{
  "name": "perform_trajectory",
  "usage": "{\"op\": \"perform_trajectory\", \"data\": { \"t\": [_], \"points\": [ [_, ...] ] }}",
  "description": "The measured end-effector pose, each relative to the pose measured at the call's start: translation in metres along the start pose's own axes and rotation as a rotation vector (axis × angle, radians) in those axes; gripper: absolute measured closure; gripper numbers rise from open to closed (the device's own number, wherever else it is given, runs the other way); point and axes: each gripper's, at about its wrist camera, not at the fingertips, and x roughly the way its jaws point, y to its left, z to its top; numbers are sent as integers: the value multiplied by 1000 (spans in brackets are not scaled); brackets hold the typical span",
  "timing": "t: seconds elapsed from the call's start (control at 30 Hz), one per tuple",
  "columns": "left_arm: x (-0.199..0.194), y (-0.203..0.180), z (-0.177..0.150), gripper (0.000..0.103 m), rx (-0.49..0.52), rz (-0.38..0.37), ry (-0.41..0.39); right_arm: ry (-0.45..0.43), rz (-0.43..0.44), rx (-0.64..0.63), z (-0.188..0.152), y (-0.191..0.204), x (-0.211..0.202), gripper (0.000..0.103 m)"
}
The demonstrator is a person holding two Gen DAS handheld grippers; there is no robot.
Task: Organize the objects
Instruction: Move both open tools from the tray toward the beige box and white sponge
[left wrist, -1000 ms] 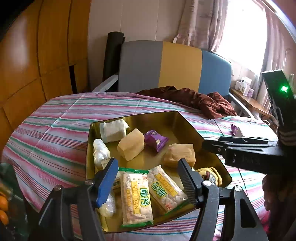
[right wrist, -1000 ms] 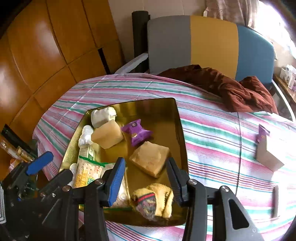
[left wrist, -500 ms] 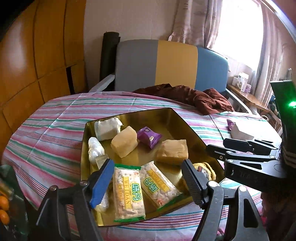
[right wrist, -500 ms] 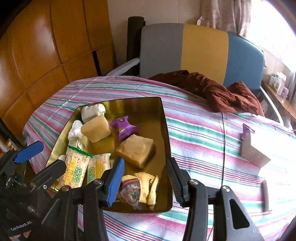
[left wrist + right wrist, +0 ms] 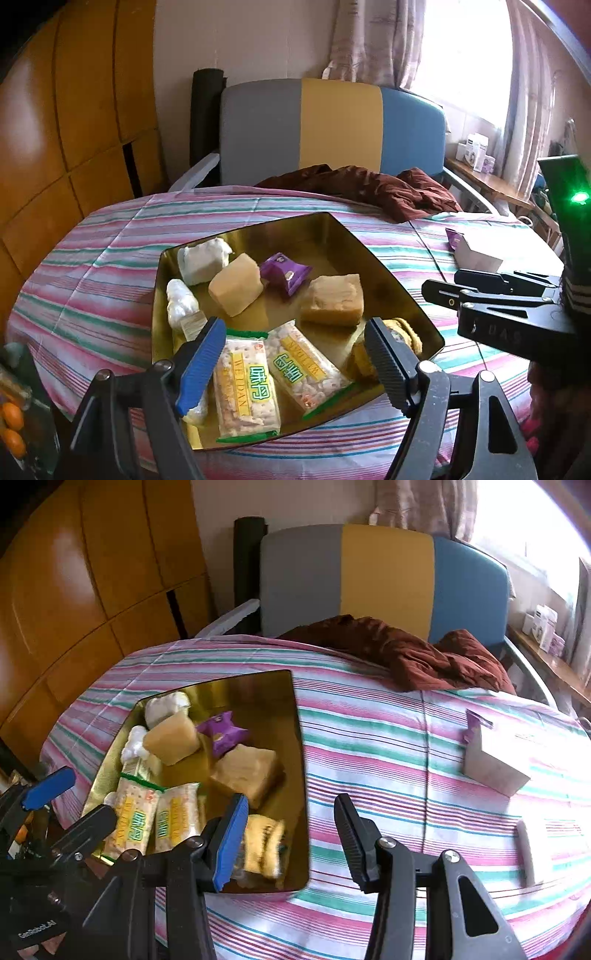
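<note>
**Snack tray filled, grippers drawn back over striped table**

Striped cloth covers a round table [image 5: 369,738] set before a three-coloured chair, with a brown garment [image 5: 424,657] heaped at its far edge. A gold tray [image 5: 369,251] is seen loaded with snacks: two rice-cracker packs [image 5: 273,380], two tan cakes [image 5: 332,299], a purple packet [image 5: 284,273] and white wrapped pieces. The left gripper [image 5: 295,362] is held just above the near end of the tray, its jaws opening with nothing pinched between them; a second ago they stood narrower. The right gripper [image 5: 288,830] is spread and empty, and has been shifted rightward since then, so that the tray's right edge now lies between its jaws. A white box [image 5: 495,760] and a flat white object [image 5: 532,845] are left on the cloth, well apart from the tray, and are judged the likely next pickups.
</note>
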Motion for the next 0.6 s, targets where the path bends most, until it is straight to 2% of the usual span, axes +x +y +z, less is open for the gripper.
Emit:
{"op": "perform_trajectory", "data": {
  "t": [0.37, 0.6],
  "points": [
    [4, -31, 16, 21, 93, -43, -20, 13, -82, 85, -6, -58, -4, 54],
    [14, -62, 23, 21, 160, -103, -10, 66, -151, 212, -14, -123, -7, 54]
  ]
}}
